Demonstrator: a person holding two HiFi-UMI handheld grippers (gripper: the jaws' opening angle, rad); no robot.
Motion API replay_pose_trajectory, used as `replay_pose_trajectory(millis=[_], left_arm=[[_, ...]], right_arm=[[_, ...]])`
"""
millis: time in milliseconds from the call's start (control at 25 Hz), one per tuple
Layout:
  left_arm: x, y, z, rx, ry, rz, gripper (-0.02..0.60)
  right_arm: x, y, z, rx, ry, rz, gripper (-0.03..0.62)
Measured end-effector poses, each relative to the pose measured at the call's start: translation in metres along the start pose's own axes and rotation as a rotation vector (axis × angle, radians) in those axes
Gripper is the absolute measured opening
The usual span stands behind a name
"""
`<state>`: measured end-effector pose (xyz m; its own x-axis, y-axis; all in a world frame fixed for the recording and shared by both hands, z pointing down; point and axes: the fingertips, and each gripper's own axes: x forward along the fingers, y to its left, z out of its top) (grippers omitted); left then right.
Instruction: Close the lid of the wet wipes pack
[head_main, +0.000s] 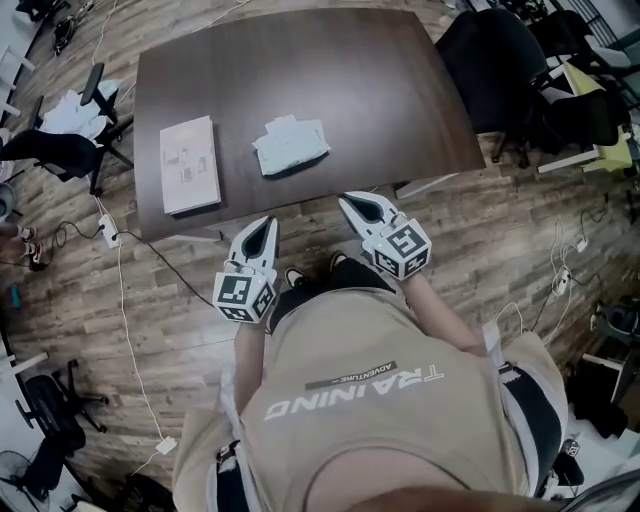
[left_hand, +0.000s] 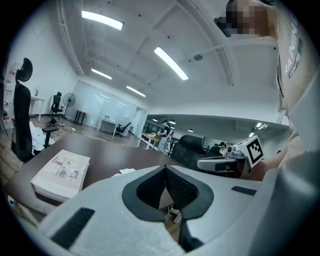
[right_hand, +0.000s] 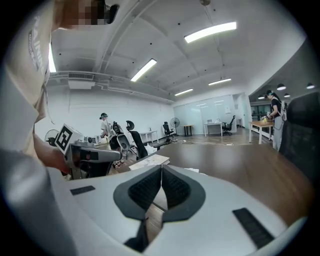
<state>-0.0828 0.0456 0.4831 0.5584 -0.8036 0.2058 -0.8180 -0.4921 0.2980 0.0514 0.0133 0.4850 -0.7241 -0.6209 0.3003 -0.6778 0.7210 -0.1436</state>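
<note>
The wet wipes pack (head_main: 290, 145) is a pale, crumpled-looking packet lying near the middle of the dark brown table (head_main: 350, 80). From here I cannot tell how its lid stands. Both grippers hang short of the table's near edge, in front of the person's body. My left gripper (head_main: 267, 224) is shut and empty, its tips pointing at the table edge. My right gripper (head_main: 351, 201) is also shut and empty, just below the edge and to the pack's right. In the left gripper view only a white sliver of the pack (left_hand: 127, 171) shows above the shut jaws.
A white booklet (head_main: 190, 165) lies on the table left of the pack. Office chairs (head_main: 500, 60) stand at the far right, another chair (head_main: 60, 140) at the left. Cables and a power strip (head_main: 108, 233) lie on the wooden floor.
</note>
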Motion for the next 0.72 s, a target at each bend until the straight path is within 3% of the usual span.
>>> replay_pose_trajectory(millis=[280,720], left_arm=[[0.013,0.027,-0.029,-0.157,0.049,0.017,0.005],[0.056,0.096,0.033,-0.062,0.041,0.124,0.005]], right_arm=[[0.024,-0.015,-0.007,-0.006,0.058,-0.012,0.014],[0.128,-0.072,0.029,0.018,0.010,0.075,0.014]])
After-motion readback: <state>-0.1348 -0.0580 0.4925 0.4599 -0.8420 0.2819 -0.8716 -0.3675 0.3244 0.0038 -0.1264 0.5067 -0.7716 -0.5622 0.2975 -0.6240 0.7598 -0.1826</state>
